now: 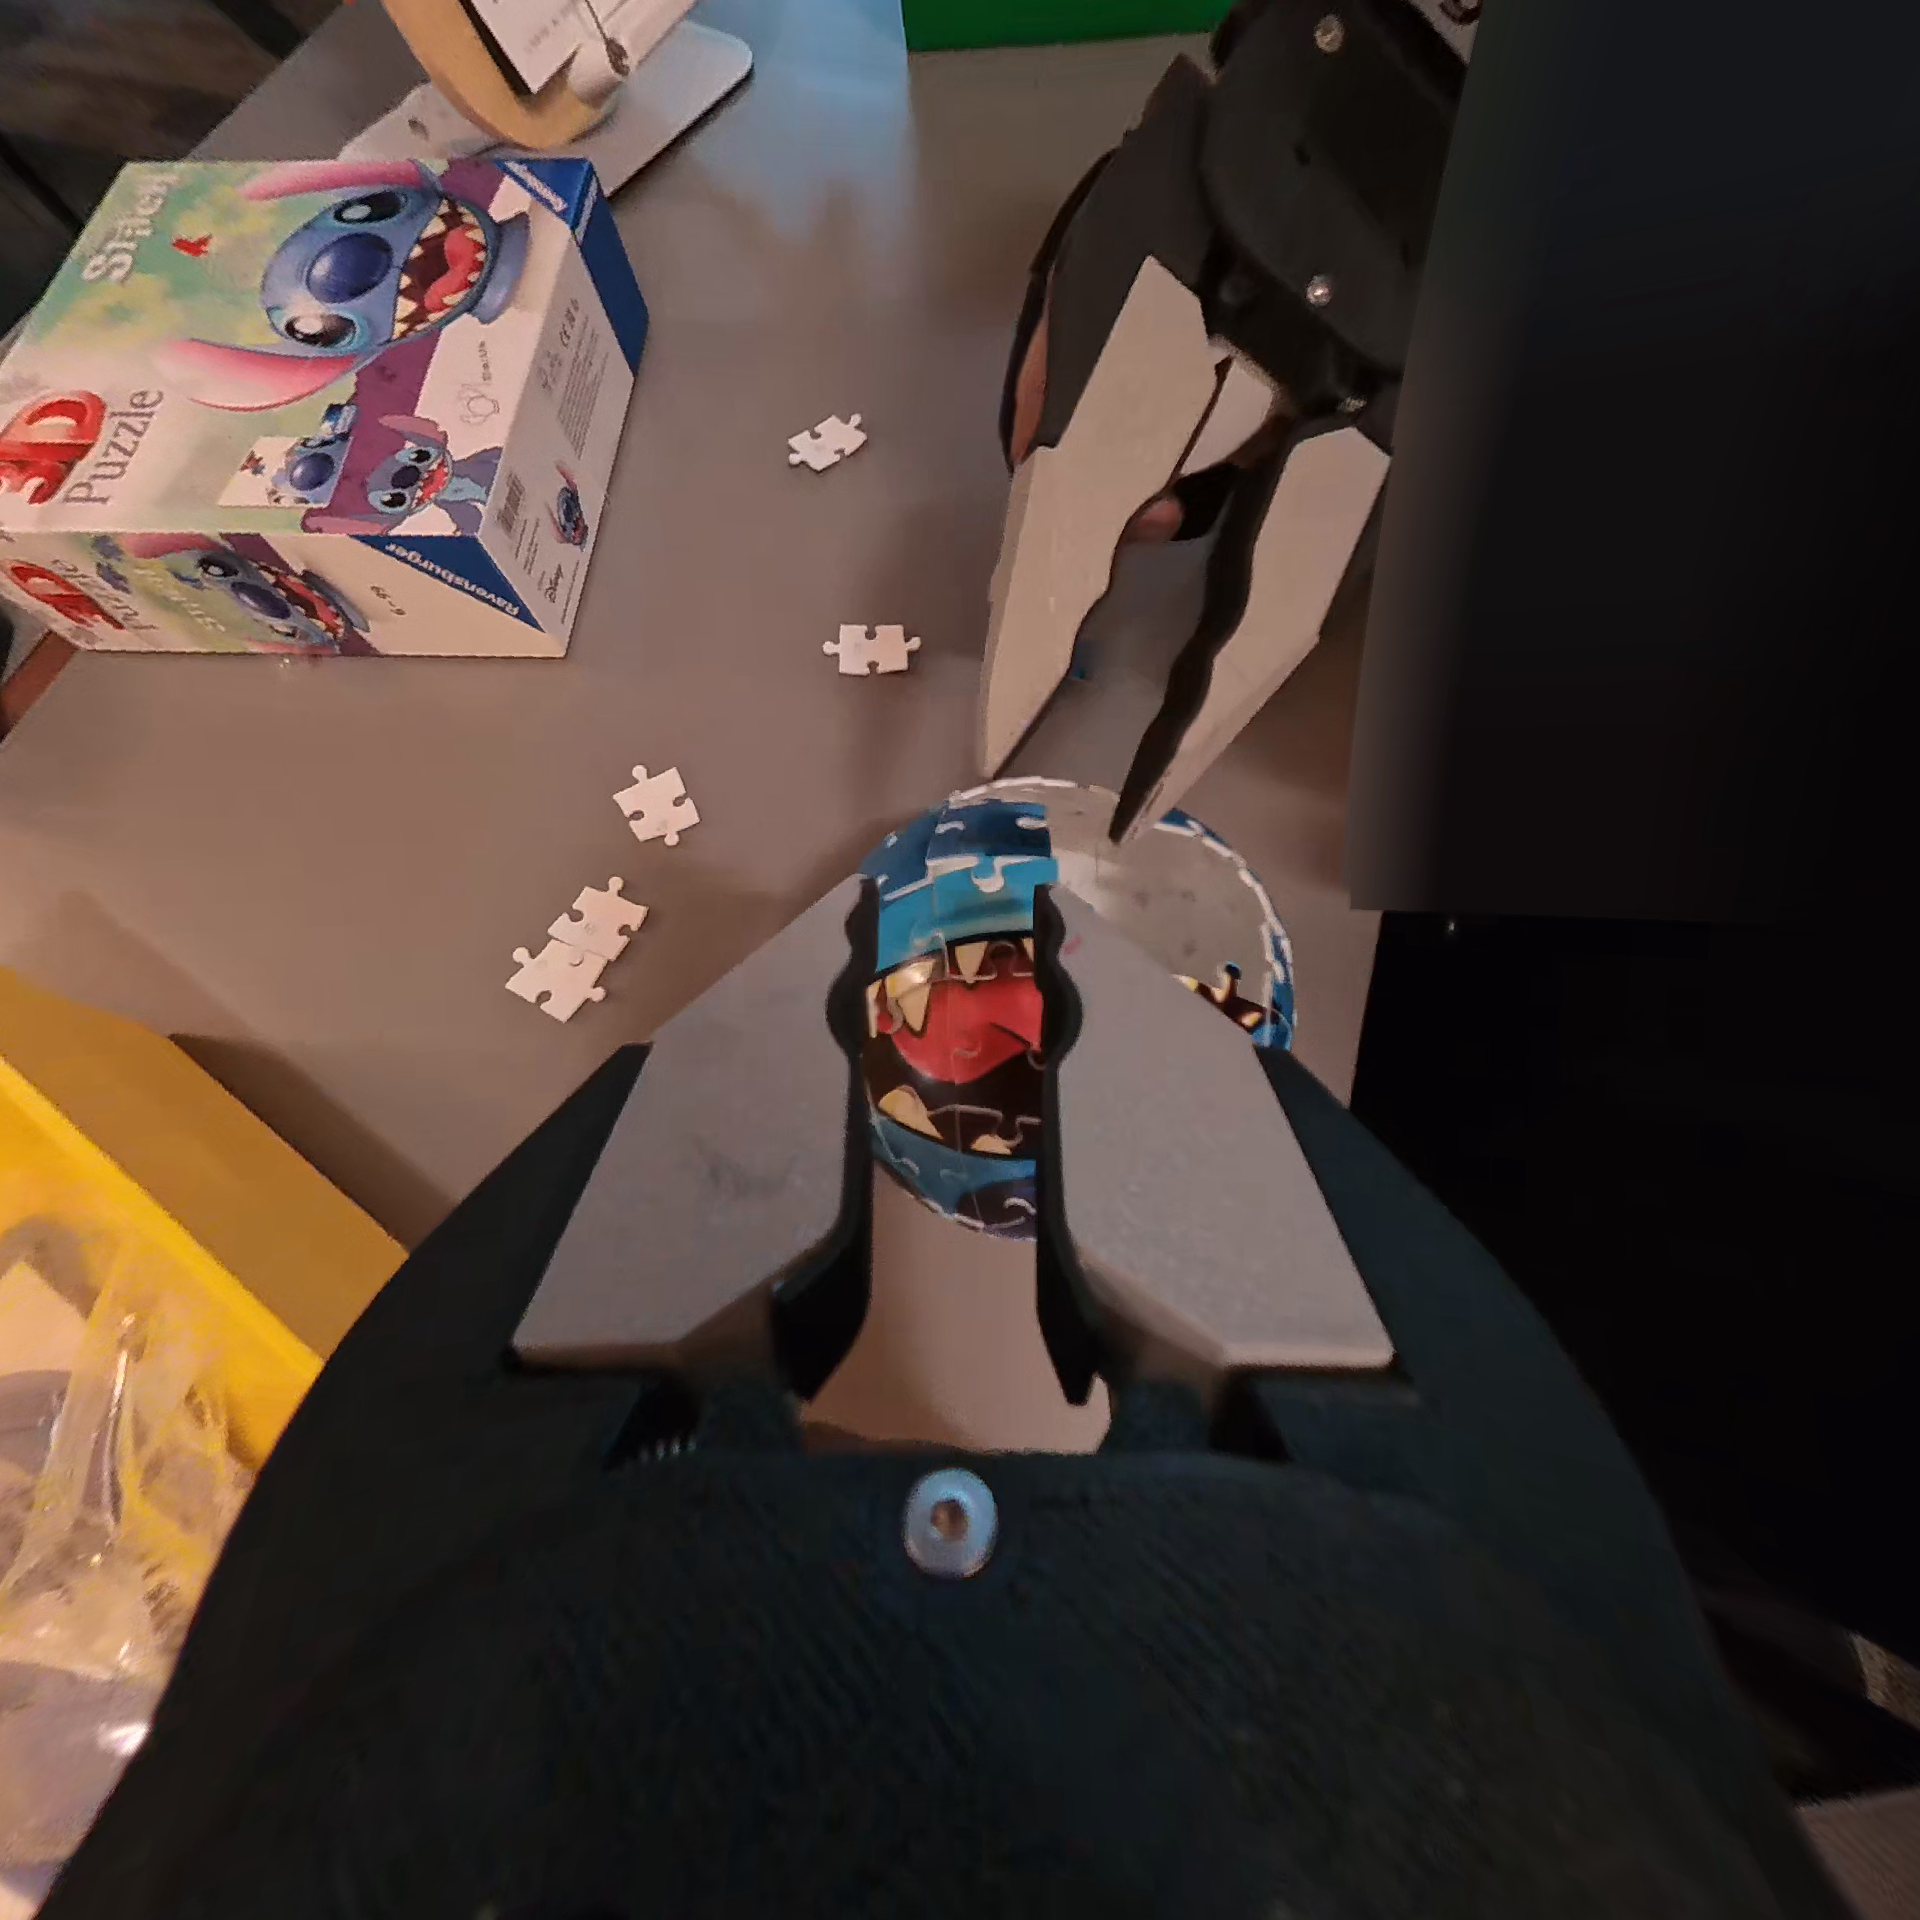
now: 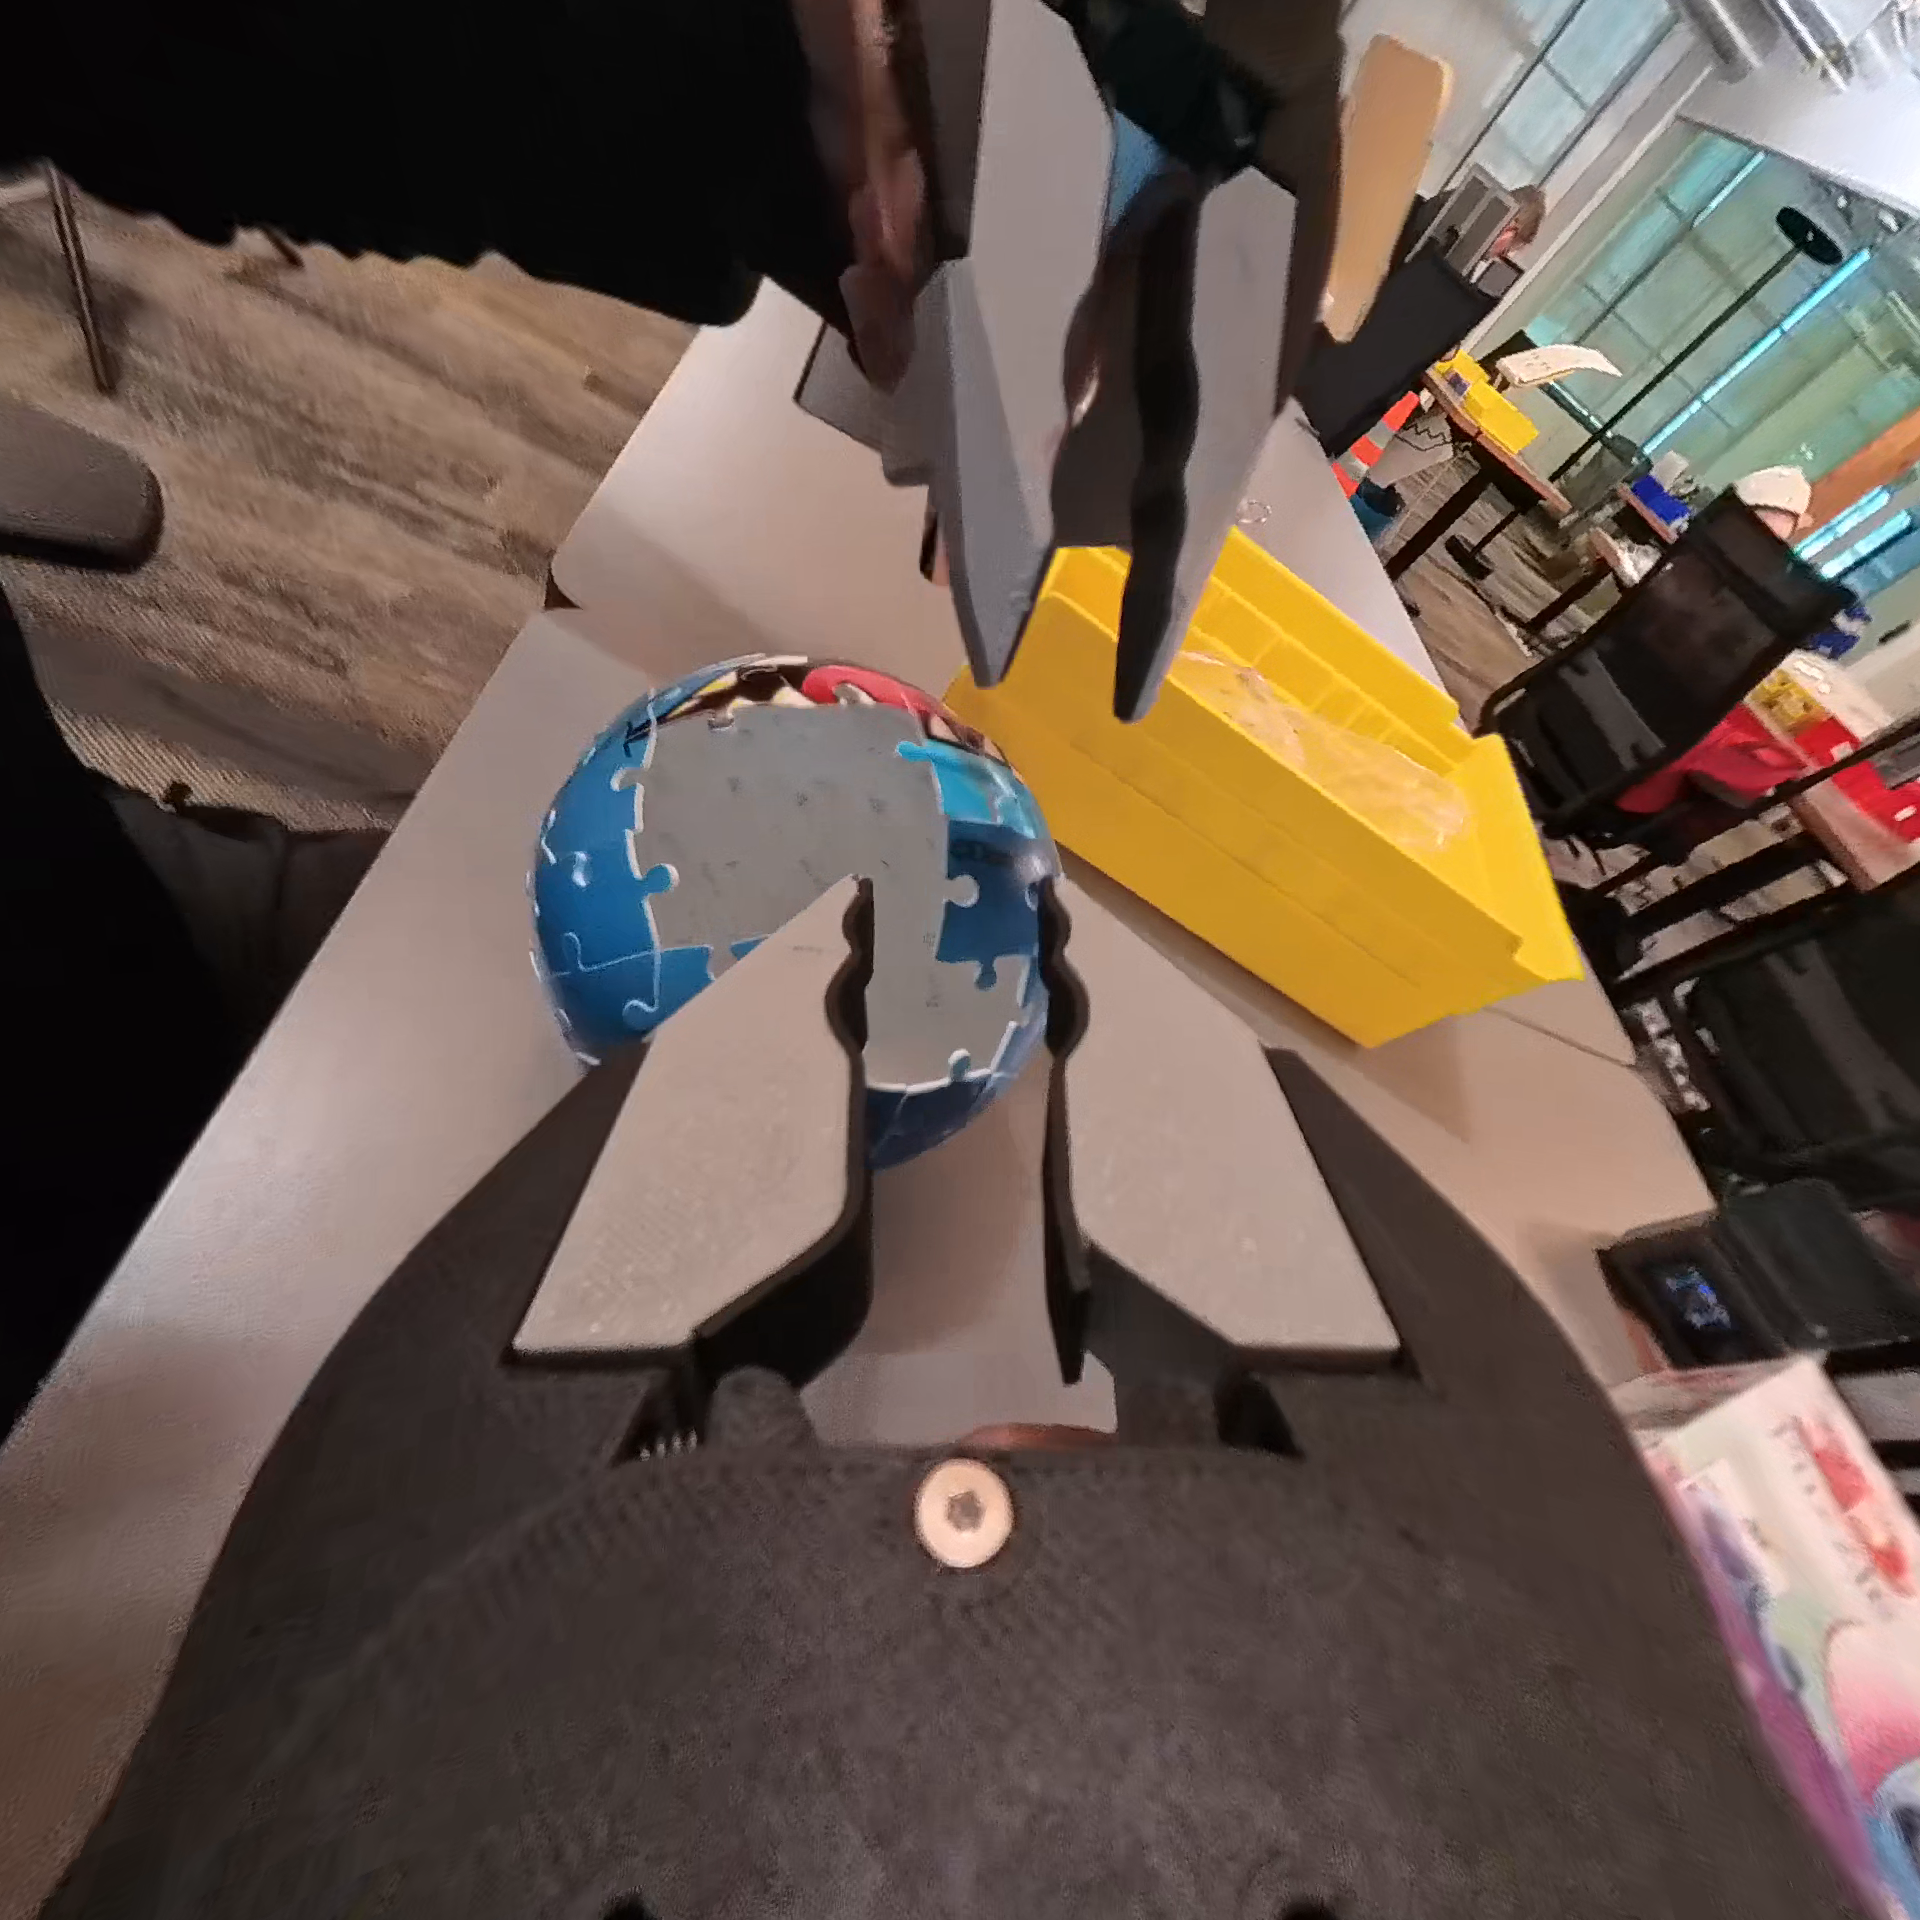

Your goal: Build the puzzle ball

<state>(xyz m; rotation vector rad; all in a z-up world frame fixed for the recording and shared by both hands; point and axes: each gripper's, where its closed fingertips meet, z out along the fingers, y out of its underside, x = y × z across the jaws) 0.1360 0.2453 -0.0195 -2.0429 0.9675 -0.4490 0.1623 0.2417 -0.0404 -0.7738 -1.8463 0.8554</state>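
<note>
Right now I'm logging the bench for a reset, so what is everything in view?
puzzle ball: one, blue, unfinished with a large gap, on the table between both grippers
loose puzzle pieces: five, white side up, scattered between box and ball
puzzle box: one, colourful, far left of the table
yellow bin: one, holding clear plastic, beside the ball
table: one, grey
left gripper: one, black and grey, open, at the ball
right gripper: one, black and grey, open, at the ball's gap
</note>
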